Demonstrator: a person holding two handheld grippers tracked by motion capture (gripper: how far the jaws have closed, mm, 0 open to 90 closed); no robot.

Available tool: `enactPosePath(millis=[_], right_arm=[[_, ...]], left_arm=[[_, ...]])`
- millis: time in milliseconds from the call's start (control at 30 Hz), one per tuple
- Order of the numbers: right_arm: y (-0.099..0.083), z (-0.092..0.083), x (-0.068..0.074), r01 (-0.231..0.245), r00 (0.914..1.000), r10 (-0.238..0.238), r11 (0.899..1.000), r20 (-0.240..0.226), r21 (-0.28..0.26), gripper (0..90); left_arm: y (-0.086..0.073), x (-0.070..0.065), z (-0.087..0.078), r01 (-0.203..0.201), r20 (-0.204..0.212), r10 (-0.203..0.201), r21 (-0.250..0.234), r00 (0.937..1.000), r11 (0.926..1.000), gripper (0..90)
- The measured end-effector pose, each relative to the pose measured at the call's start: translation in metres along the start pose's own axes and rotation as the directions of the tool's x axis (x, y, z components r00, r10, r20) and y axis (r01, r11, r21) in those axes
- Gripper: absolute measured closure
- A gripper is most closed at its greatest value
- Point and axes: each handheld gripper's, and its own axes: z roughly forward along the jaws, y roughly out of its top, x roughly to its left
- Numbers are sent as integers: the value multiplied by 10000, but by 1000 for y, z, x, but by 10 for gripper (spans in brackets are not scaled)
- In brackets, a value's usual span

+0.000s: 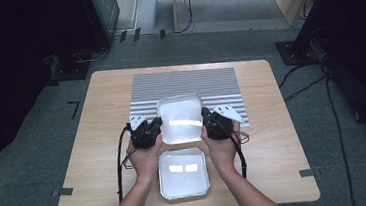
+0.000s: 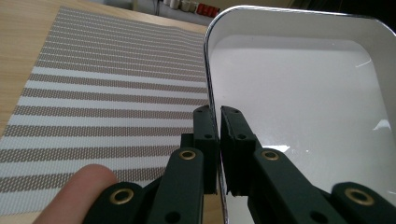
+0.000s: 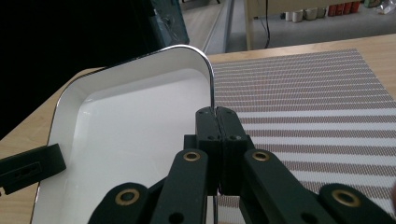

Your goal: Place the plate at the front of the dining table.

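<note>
Grippers: left [image 1: 157,124], right [image 1: 205,117] pinch tray [image 1: 180,108] rims | striped mat [image 1: 219,82] beneath; second tray [image 1: 184,187] nearer

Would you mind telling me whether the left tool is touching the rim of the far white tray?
Touching. In the left gripper view, the left tool has its jaws closed on the thin rim of the white tray, one on each side.
</note>
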Motion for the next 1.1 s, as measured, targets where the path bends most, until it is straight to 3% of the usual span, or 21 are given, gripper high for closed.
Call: enactPosePath(millis=[267,633,900,1100], right_arm=[[14,28,-4,108,9999,-107,9999,-110,42,900],[25,59,-13,11,10000,-10,9996,-39,296,900],[20,88,-18,-182,9998,173,9974,132,704,900],[16,115,-24,-505,9985,482,9937,253,1004,900]], left_arm=[[20,8,19,238,-40,-237,153,9997,9996,867],[36,12,49,-333,-372,350,450,9987,9984,859],[36,23,78,-91,-773,151,767,9969,9970,864],[41,34,101,242,-769,-159,1079,9969,9939,873]])
